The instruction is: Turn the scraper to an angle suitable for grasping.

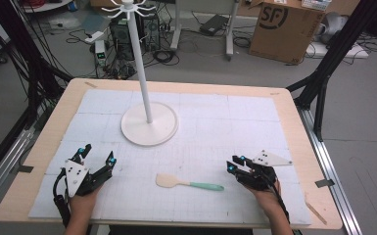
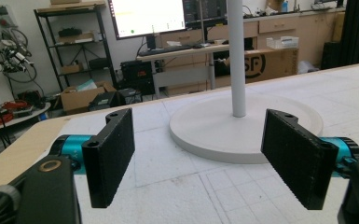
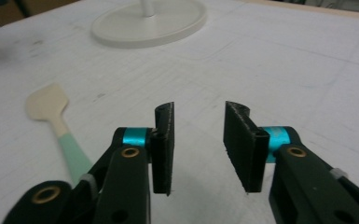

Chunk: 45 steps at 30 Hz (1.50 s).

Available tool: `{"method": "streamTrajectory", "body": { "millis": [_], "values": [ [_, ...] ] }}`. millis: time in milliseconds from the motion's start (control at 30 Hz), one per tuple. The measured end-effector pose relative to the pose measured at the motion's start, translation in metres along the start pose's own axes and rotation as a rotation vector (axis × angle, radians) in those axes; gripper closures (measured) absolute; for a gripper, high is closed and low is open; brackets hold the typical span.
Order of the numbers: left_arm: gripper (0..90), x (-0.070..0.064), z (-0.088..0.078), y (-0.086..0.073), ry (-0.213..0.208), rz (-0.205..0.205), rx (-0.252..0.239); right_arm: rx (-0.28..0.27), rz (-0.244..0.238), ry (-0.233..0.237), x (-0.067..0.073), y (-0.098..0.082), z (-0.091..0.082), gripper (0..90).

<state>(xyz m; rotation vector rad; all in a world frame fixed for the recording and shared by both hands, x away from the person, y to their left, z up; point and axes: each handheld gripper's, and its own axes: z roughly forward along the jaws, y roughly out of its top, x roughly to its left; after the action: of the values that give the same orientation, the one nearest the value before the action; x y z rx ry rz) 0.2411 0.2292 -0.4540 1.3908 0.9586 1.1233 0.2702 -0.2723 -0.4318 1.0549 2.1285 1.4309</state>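
resting near spatula [image 1: 188, 183], right claw [image 1: 234, 164] parted, empty; left claw [image 1: 97, 154] wide apart; stand [image 1: 149, 123] top cropped.

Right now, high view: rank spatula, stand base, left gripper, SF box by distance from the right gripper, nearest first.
1. spatula, just to the left of the right gripper, flat on the mat.
2. stand base, farther up and left, mid-table.
3. left gripper, far left, across the table's near side.
4. SF box, on the floor beyond the table's far edge.
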Motion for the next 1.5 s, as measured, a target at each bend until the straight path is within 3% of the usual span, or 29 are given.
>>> {"method": "streamTrajectory", "body": {
  "millis": [267, 433, 567, 667, 833, 967, 1133, 1233, 1400, 1500],
  "values": [
    [26.2, 0.000, 0.000, 0.000, -0.002, 0.001, -0.001, -0.092, 0.091, -0.156, -0.010, -0.008, -0.008, 43.0],
    [26.2, 0.000, 0.000, 0.000, -0.003, 0.003, -0.001, -0.115, 0.095, -0.192, -0.011, -0.013, -0.008, 40.4],
    [26.1, 0.000, 0.000, 0.000, -0.002, 0.002, -0.001, -0.147, 0.082, -0.232, -0.008, -0.016, -0.009, 33.4],
    [26.1, 0.000, 0.000, 0.000, -0.002, 0.001, -0.001, -0.192, 0.079, -0.279, -0.006, -0.019, -0.012, 32.7],
    [25.7, -0.001, 0.000, 0.000, 0.001, 0.003, -0.002, -0.233, 0.098, -0.398, -0.001, -0.023, -0.017, 29.6],
    [24.9, -0.001, 0.001, 0.000, 0.003, 0.006, 0.008, -0.264, 0.090, -0.443, 0.000, -0.026, -0.019, 25.7],
    [25.6, -0.001, 0.002, 0.001, 0.002, 0.011, 0.021, -0.279, 0.084, -0.437, 0.000, -0.027, -0.018, 24.8],
    [34.8, -0.001, 0.003, 0.001, -0.011, 0.010, 0.030, -0.284, 0.081, -0.433, 0.001, -0.027, -0.019, 24.6],
    [22.1, -0.001, 0.005, 0.001, -0.002, 0.007, 0.051, -0.306, 0.091, -0.453, -0.001, -0.028, -0.020, 21.7],
    [20.0, -0.002, 0.006, 0.002, -0.018, 0.023, 0.058, -0.311, 0.092, -0.457, -0.001, -0.028, -0.019, 20.7]
  ]
}}
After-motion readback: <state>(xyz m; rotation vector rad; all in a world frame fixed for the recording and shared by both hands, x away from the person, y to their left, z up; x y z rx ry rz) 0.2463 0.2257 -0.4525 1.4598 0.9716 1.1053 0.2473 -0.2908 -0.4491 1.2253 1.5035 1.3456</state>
